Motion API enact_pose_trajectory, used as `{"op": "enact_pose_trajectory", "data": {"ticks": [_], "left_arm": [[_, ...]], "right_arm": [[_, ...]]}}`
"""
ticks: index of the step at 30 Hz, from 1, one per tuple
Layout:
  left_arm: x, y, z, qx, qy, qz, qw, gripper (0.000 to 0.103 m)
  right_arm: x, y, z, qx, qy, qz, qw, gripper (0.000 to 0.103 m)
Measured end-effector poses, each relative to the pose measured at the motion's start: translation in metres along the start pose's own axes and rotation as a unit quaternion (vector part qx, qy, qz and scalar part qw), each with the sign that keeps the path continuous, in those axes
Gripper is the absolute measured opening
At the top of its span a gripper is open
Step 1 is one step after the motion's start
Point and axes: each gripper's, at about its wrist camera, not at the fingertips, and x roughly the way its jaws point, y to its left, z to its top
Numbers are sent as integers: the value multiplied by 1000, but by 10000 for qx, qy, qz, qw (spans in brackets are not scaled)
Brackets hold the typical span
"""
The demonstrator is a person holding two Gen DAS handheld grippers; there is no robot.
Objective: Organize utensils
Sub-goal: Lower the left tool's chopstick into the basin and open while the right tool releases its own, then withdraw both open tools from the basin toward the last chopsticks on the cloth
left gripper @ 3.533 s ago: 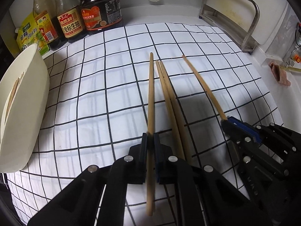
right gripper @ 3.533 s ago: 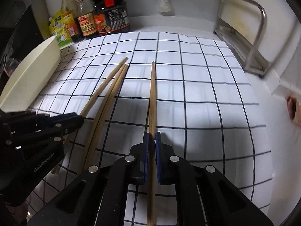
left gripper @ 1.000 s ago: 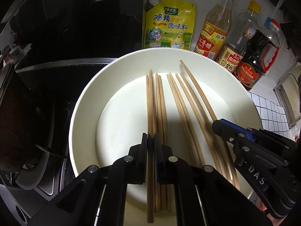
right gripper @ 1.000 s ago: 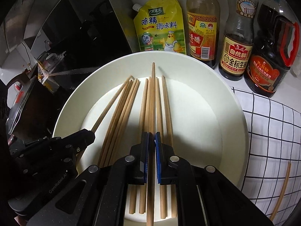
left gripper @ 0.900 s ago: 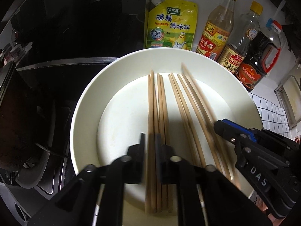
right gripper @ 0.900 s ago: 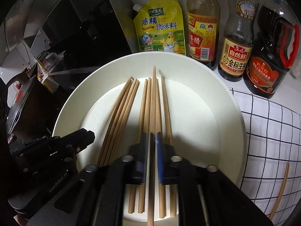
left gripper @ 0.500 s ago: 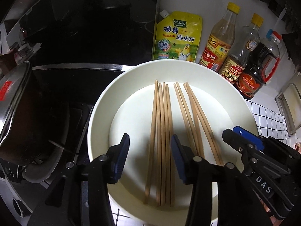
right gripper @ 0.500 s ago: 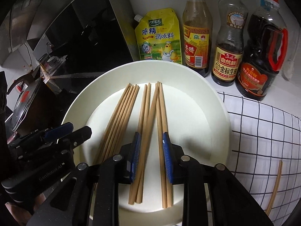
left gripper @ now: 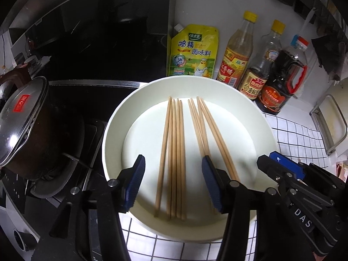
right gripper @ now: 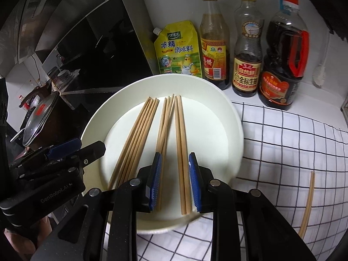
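Hovering over the bowl (left gripper: 113, 117), both tongs, left (left gripper: 174, 181) and right (right gripper: 174, 178), are spread and pinch nothing. The chopsticks (left gripper: 174, 152) lie side by side inside the bowl, at the worktop's edge by the stove (left gripper: 71, 91). One chopstick (right gripper: 307, 202) lies apart on the checked cloth (right gripper: 282, 143).

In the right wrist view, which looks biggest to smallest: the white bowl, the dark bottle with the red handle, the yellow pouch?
1. white bowl, clearly largest.
2. dark bottle with the red handle.
3. yellow pouch, smallest.
The bowl lies nearer the camera, which exaggerates its lead.
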Motion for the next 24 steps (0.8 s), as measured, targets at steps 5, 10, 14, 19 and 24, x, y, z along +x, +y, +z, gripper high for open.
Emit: {"op": "enact_pose_trajectory", "data": {"ticks": [5,10,14,19,24], "left_arm": [[-12,-10,-9,37,-50,-34,10000,57],[-23,-22,-17,99,-91,-84,9999,58],[-30,-34,-25,165,-87,-160,9997,59],[-38,-53,-36,317,-63,-278,9991,59],[-45,-74,-45,490,-70,-394,9980,61]], "right_arm": [[-16,-6,-10,-8,-33,-34,10000,25],[-33,-15,-21,43,-93,-61,9999,27],[-46,-23,-31,58,-137,-107,9998,27],[-65,-38,-47,152,-196,-220,9995,27],[-81,-56,-61,289,-213,-349,9987,27]]}}
